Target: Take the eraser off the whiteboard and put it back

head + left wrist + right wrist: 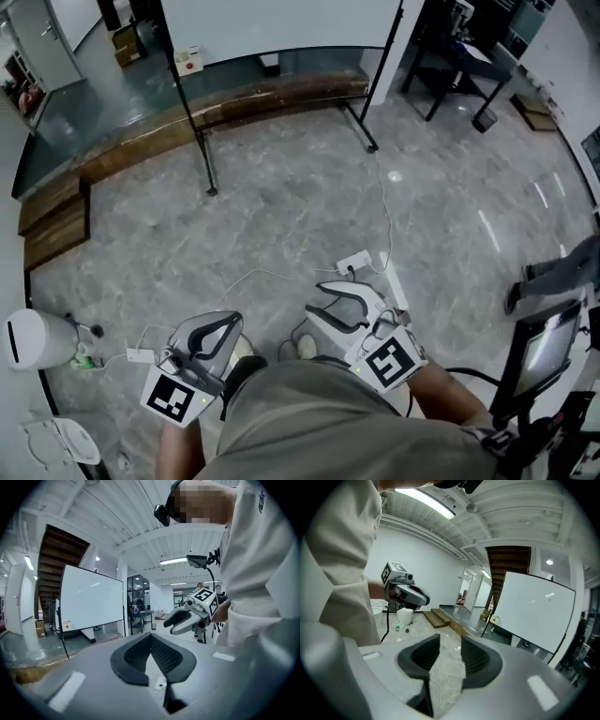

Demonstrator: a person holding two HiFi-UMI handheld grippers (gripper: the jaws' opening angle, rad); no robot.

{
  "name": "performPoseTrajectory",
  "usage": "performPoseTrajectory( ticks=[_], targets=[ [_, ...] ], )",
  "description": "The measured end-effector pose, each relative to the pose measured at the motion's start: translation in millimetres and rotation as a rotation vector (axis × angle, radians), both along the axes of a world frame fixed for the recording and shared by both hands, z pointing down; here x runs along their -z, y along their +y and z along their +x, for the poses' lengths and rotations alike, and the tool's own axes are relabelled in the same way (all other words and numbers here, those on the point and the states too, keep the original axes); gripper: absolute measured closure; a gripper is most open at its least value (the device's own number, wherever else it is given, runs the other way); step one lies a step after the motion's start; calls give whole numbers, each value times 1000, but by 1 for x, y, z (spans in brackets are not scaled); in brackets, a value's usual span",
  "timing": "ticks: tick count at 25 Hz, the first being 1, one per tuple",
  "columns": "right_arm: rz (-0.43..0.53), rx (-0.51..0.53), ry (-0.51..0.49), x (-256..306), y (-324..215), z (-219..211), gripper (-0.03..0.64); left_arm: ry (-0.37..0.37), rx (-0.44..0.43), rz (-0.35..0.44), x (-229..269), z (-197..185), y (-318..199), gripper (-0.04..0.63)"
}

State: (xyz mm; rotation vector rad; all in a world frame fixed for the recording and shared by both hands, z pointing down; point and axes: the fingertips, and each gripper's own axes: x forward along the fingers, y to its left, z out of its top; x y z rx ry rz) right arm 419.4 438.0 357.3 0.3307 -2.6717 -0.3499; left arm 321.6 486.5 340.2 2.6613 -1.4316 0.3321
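1. The left gripper [151, 639] had its jaws pressed together on nothing; the right gripper [450, 641] was spread and empty.
2. The eraser [187, 61], apparently the small pale block, sat at the whiteboard's [281, 23] lower left corner, well apart from both.
3. It lay ahead and leftward, so the left gripper seemed nearer.

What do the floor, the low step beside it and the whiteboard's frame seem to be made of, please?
The floor looks like polished grey stone or marble-look tile: pale veining and glare. The low step seems brown wood, with lengthwise streaks. The whiteboard's frame appears thin black metal tubing, probably painted.
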Motion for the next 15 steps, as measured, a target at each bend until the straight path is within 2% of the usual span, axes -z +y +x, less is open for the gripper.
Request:
performPoseTrajectory(
  ticks=[2,4,10,15],
  targets=[
    [17,20,1,3,2,-26,546,2,31,4,1,-27,6,589],
    [21,23,3,2,4,-50,611,8,56,9,0,-53,13,589],
    [22,65,37,-6,13,-128,615,22,138,1,-9,-141,34,589],
    [3,33,62,-14,17,-181,615,53,113,-17,-19,-192,46,589]
  ],
)
